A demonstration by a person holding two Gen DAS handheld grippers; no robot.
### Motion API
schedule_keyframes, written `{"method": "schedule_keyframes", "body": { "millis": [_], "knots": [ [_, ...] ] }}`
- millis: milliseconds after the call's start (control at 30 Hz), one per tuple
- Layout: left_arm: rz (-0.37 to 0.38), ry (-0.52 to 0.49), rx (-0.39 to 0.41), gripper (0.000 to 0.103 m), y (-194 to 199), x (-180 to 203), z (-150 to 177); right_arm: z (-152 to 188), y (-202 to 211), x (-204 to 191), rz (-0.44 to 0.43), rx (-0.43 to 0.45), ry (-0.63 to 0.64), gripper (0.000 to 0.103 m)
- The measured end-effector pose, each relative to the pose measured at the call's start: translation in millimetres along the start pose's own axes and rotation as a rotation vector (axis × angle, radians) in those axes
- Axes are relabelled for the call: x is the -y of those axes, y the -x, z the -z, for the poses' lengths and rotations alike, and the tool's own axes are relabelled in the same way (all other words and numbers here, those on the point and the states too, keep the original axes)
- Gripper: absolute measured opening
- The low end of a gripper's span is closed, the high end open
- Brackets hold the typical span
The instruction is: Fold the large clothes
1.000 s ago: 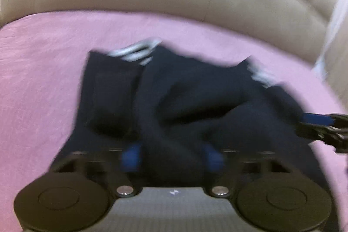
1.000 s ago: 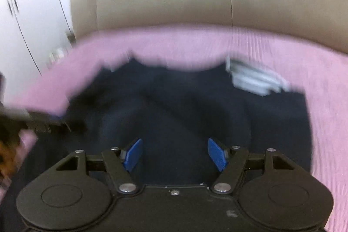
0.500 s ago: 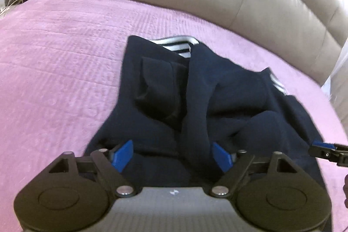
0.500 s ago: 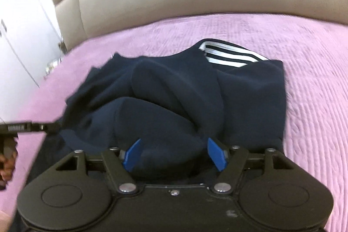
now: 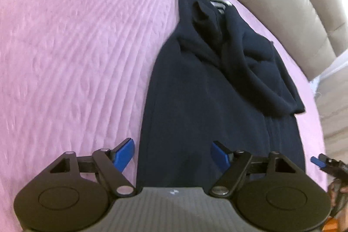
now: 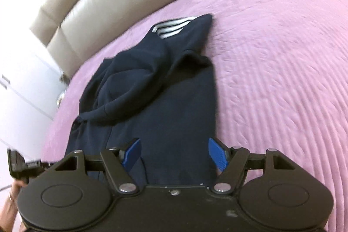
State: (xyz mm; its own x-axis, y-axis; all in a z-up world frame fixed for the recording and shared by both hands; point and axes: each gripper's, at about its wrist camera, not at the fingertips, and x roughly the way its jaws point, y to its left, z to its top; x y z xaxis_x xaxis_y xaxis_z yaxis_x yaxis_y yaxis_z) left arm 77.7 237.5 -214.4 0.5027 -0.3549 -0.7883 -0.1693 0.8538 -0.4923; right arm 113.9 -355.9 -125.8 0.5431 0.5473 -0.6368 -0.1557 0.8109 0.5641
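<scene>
The garment's (image 5: pixel 195 101) near end ran out of sight beneath both gripper bodies. Its striped trim (image 6: pixel 171 26) showed only partly, tucked under dark folds.

Matt navy cloth garment (image 5: pixel 195 101), quilted pink bedspread (image 5: pixel 76 47)

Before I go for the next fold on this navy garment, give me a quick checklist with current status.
1. Left gripper open, holding nothing: ok.
2. Right gripper open, holding nothing: ok.
3. Navy garment lying on the pink bedspread: ok.
4. Near half of the garment flat: ok.
5. Far half flat: not ok, the cloth is bunched near the striped trim.
6. Near hem aligned: cannot tell, hidden under both grippers.
</scene>
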Motion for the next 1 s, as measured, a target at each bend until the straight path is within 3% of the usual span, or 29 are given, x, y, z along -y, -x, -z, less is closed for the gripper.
{"method": "schedule_keyframes", "body": {
  "millis": [133,267,367,700,800,900,1000],
  "knots": [
    [0.048,0.015,-0.047,0.058,9,-6,17,32,10,15,0.004,-0.073,-0.034,0.082],
    [0.097,0.018,-0.134,0.057,17,-7,36,67,14,17,-0.024,-0.185,-0.015,0.082],
    [0.098,0.039,-0.186,0.057,19,-7,43,86,24,13,-0.042,-0.178,0.035,0.082],
    [-0.023,0.107,-0.297,0.057,13,16,84,111,40,35,-0.161,-0.238,-0.106,0.082],
    [0.0,0.147,-0.306,0.064,16,27,101,118,51,42,-0.189,-0.24,-0.137,0.082],
    [-0.033,0.14,-0.322,0.064,20,38,119,126,54,47,-0.219,-0.243,-0.17,0.082],
    [-0.025,0.194,-0.356,0.06,21,35,130,129,57,48,-0.222,-0.235,-0.166,0.08]
  ]
}}
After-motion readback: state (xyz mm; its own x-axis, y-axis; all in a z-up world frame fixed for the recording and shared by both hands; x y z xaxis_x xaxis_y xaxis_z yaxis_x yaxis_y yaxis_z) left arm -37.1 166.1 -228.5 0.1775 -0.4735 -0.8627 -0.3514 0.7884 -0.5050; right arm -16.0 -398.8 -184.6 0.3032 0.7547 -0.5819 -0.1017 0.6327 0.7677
